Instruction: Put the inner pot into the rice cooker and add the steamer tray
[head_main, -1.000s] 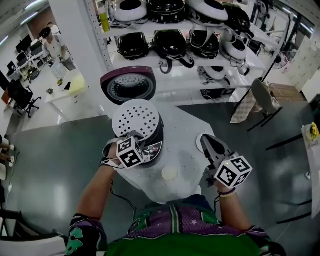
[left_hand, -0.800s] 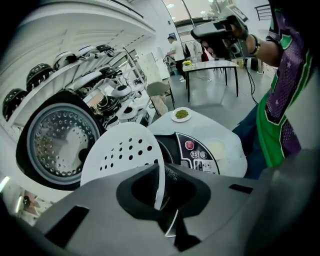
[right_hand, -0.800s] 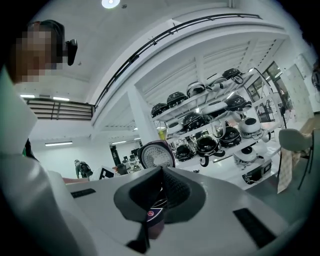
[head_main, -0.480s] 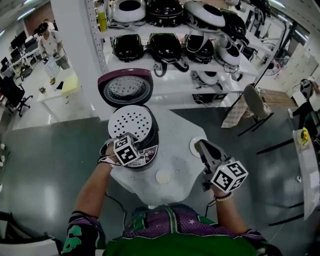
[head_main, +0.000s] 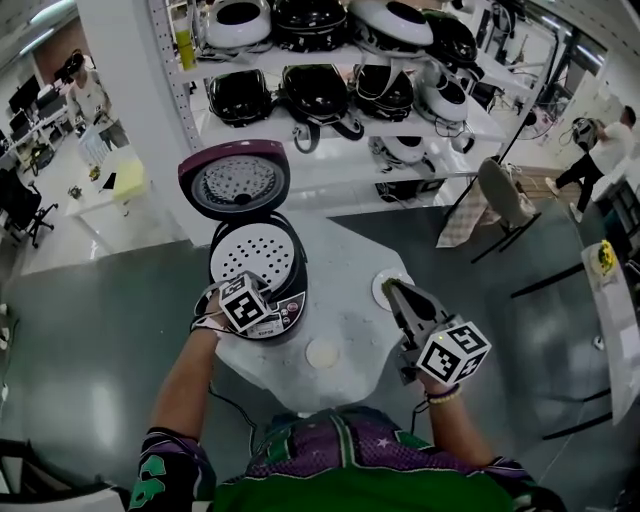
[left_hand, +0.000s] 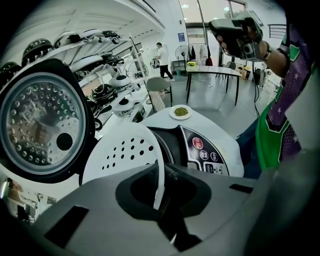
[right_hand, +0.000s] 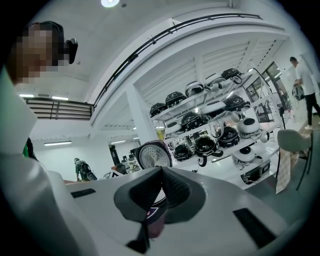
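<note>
The left claw (left_hand: 160, 199) is clamped on the rim of the steamer tray (left_hand: 122, 150), which is held just beyond it over the rice cooker (left_hand: 206, 148). If released askew, the tray could be left unseated. The right claw (head_main: 393, 290) is shut and empty.

tray (head_main: 252, 252) over cooker (head_main: 291, 311) mouth, lid (head_main: 233, 182) raised behind

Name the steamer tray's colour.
Steamer tray: white, with round holes; best in left gripper view.
</note>
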